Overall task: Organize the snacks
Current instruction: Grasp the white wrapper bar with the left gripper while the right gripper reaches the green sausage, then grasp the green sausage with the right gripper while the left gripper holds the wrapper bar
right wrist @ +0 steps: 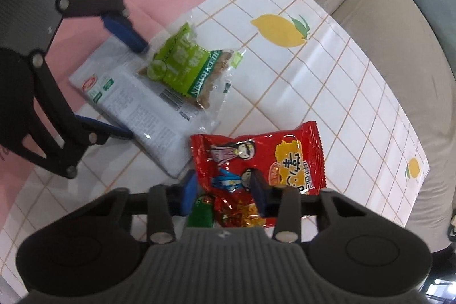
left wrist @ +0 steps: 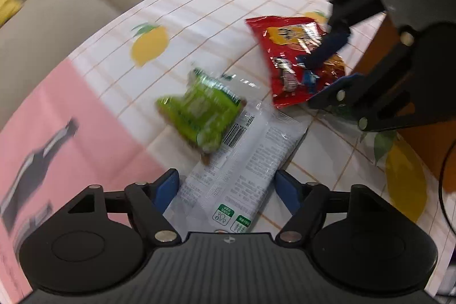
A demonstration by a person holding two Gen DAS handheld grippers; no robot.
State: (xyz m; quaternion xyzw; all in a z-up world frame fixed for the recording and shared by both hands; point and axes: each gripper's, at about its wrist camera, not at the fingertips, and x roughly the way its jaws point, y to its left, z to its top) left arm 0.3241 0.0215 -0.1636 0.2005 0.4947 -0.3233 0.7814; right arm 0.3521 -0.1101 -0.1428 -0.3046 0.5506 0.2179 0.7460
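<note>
Left wrist view: the left gripper [left wrist: 226,187] has its jaws wide open around the near end of the white pack [left wrist: 242,170], pads beside it but apart from it. The green pack [left wrist: 199,113], blurred here, lies partly on the white one. Beyond, the right gripper [left wrist: 322,73] pinches the red bag [left wrist: 287,53] on the lemon cloth [left wrist: 148,44].

Right wrist view: the right gripper [right wrist: 225,184] is closed on the near end of the red bag [right wrist: 256,158], which probably rests on the table. This view shows the green pack [right wrist: 188,67] sharply, overlapping the white pack [right wrist: 136,99], and the left gripper [right wrist: 119,79] straddling that pack.

The step in hand looks like gathering: red bag gripped, white pack about to be. Next, the left jaws must close without snagging the green pack.
</note>
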